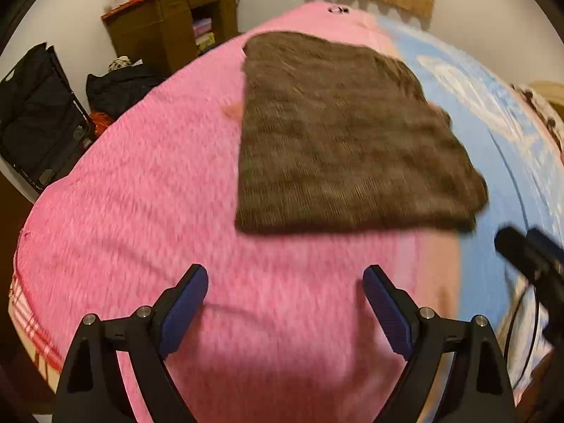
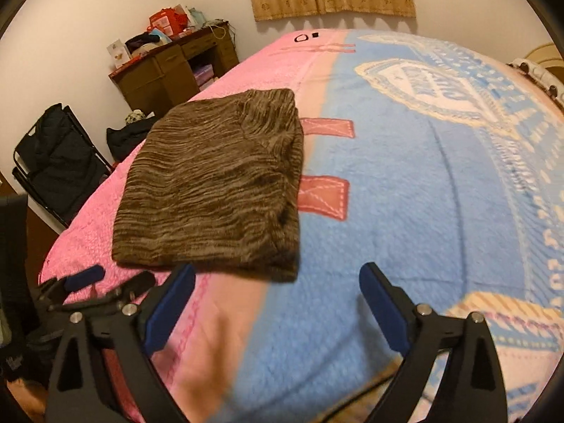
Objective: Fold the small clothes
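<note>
blanket [image 2: 405, 190]: pink/blue, covering bed, lying under everything.
garment [image 1: 338, 141]: brown knit, sitting folded into a rough rectangle on pink half, right edge reaching the blue; long axis running away from cams, folded edge nearest.
left gripper [image 1: 284, 303]: hovering near that edge, fingers spread wide, holding nothing.
right gripper [image 2: 276, 299]: same, gaping, empty.
step, prob: checking/finishing fold; pinching both near corners evenly, keeping layers aligned.

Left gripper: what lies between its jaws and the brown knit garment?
Only bare pink blanket, seen in the left wrist view. The left gripper is open, short of the folded brown garment.
</note>
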Motion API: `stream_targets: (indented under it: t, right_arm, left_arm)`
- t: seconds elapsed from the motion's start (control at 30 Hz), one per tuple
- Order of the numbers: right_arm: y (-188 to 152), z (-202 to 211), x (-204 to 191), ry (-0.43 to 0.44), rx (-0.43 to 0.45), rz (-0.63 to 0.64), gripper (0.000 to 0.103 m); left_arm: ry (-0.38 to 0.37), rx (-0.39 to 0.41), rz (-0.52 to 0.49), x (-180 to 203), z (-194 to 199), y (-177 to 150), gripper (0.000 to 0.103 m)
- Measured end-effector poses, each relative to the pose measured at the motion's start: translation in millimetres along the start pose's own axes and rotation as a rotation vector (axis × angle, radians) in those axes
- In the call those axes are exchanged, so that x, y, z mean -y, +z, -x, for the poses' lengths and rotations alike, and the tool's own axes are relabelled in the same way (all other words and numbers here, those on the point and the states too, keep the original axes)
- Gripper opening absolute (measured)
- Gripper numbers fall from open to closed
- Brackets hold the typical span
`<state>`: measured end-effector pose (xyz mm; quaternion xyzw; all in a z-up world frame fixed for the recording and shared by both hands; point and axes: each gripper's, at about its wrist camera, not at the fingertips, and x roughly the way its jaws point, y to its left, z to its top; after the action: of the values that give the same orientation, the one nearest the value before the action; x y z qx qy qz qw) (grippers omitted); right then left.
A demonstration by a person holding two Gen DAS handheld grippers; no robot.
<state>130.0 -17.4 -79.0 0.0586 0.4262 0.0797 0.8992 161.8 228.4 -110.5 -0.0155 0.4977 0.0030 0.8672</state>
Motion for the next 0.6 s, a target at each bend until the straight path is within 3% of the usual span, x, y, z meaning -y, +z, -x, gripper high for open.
stream_targets:
  t: [0.23,0.47,0.6]
  right_arm:
    - [-23.9,47.7,-6.1,-0.083,0.111,0.027,0.098]
    - [-30.4,110.1,-12.7,-0.158,0.296,0.090,0.103]
    - [-26.4,128.0,-13.7,-0.173,0.375,0.080,0.103]
  left_arm:
    - [0.093,0.060,0.027,2.2,44.1,-25.0,0.090]
    - [0.218,0.272,-0.040,19.9,90.8,-33.4,0.090]
    - [0.230,0.306,-0.063,25.5,101.2,-36.7,0.090]
